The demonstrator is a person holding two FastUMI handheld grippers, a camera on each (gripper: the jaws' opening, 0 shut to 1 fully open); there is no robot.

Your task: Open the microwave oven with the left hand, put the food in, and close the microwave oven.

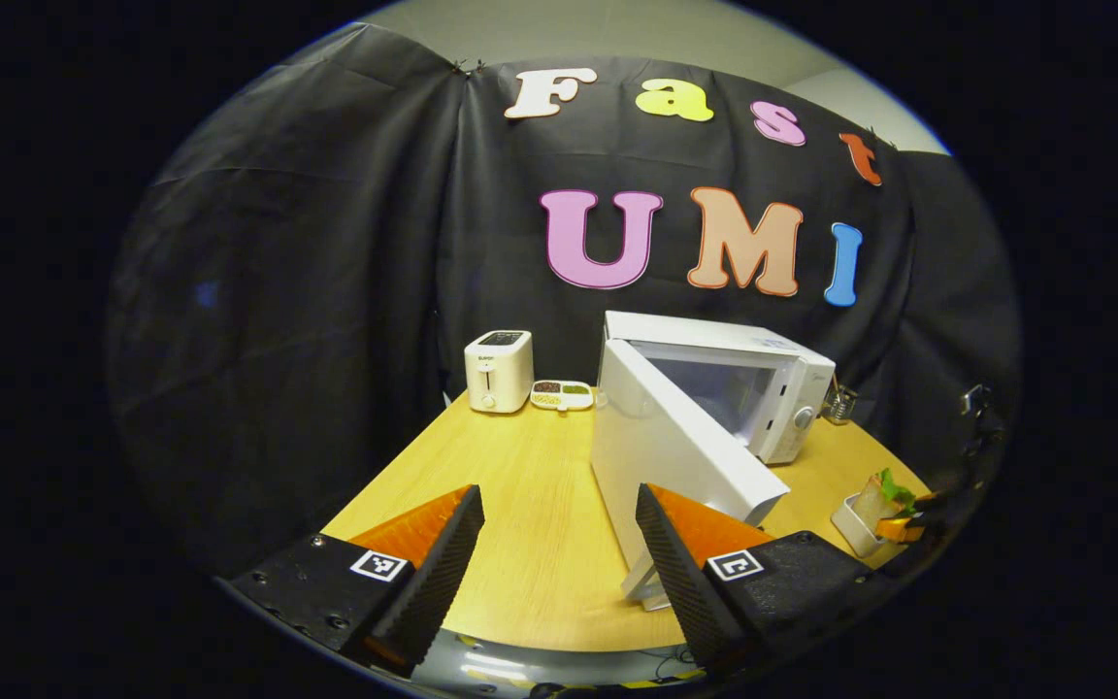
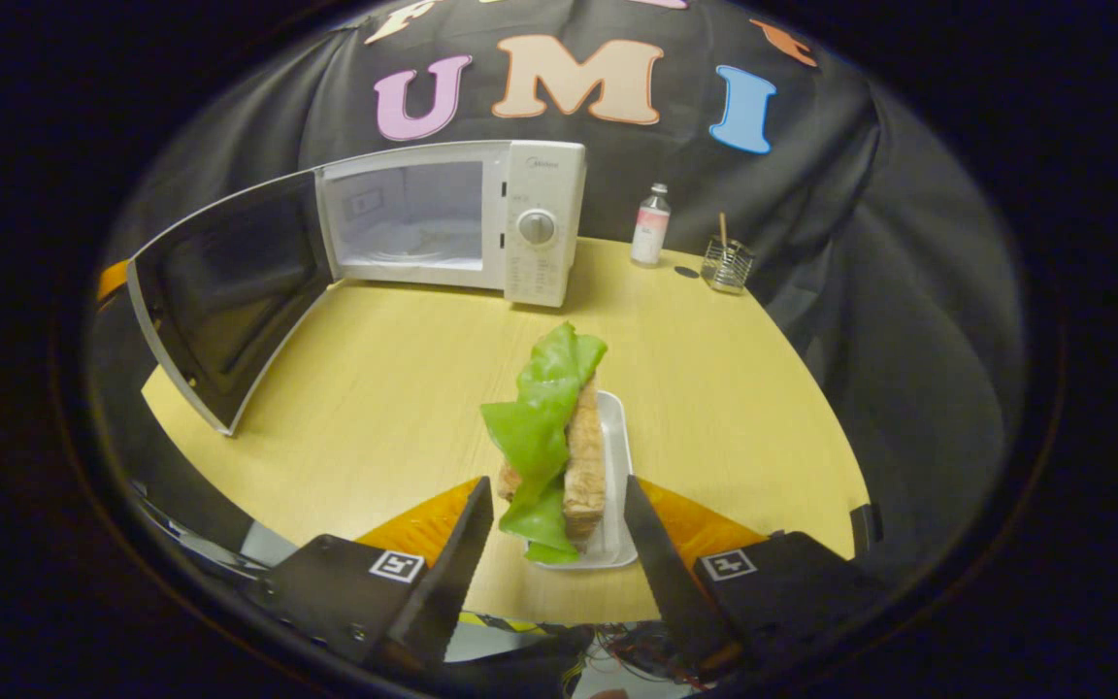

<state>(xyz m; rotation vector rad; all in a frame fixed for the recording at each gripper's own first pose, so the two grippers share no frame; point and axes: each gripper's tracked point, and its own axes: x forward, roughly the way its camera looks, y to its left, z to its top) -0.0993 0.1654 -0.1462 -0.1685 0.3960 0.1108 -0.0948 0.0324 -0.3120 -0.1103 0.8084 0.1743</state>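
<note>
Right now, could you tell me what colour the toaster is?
Cream-white toaster, best seen in the left gripper view.

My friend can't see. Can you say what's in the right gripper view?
A lettuce sandwich in a white tray sits between the open right hand-held gripper. Behind it on the wooden table, the microwave oven stands open.

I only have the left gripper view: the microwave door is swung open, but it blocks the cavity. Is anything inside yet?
Observer: No. In the right gripper view the microwave cavity looks empty.
Operator: Where is the food?
Observer: The sandwich with lettuce lies in a white tray on the table, between the right gripper's fingers; I cannot tell whether they press on it.
Operator: Anything right of the microwave?
Observer: A small bottle stands there, next to the wire holder.
</note>
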